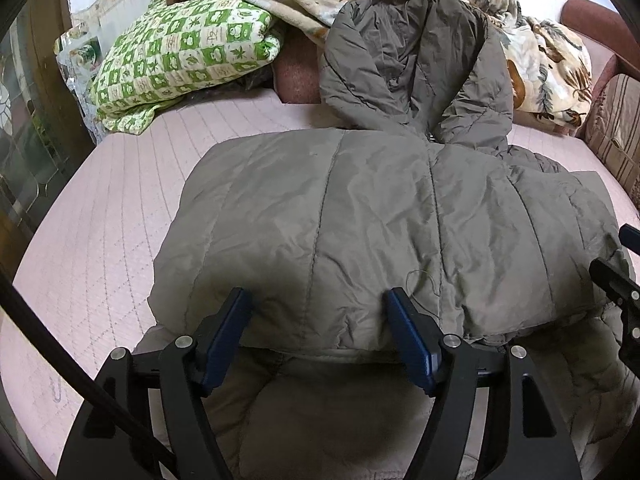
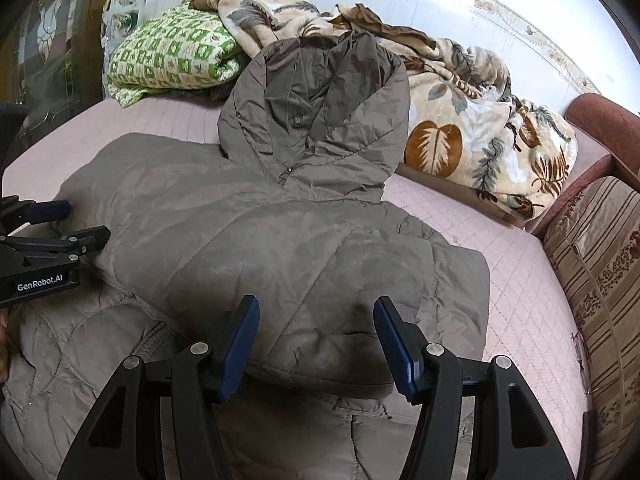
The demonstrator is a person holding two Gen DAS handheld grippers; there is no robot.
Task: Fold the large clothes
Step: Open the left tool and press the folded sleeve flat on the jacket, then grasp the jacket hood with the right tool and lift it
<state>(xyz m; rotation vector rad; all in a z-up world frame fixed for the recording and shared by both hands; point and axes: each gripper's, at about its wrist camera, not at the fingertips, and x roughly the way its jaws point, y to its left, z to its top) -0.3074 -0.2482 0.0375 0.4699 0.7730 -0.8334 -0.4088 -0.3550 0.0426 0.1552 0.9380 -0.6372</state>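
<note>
A grey-brown puffy hooded jacket (image 1: pixel 360 208) lies on a pink quilted bed (image 1: pixel 100 220), its lower part doubled up over the body, and its hood (image 1: pixel 408 60) rests against the bedding behind. My left gripper (image 1: pixel 318 300) straddles the near folded edge towards the left; the padded fabric fills the gap between its blue pads. My right gripper (image 2: pixel 316 308) does the same on the jacket (image 2: pixel 240 232) further right, pads sunk into the bulging fold. Each gripper shows at the edge of the other's view: the left gripper (image 2: pixel 76 220) and the right gripper (image 1: pixel 616 256).
A green checked quilt (image 1: pixel 180 52) and a floral blanket (image 2: pixel 480 128) are piled along the wall behind the hood (image 2: pixel 320 112). A striped cushion (image 2: pixel 600 260) and a reddish armrest (image 2: pixel 600 120) bound the bed on the right. Bare pink sheet shows left of the jacket.
</note>
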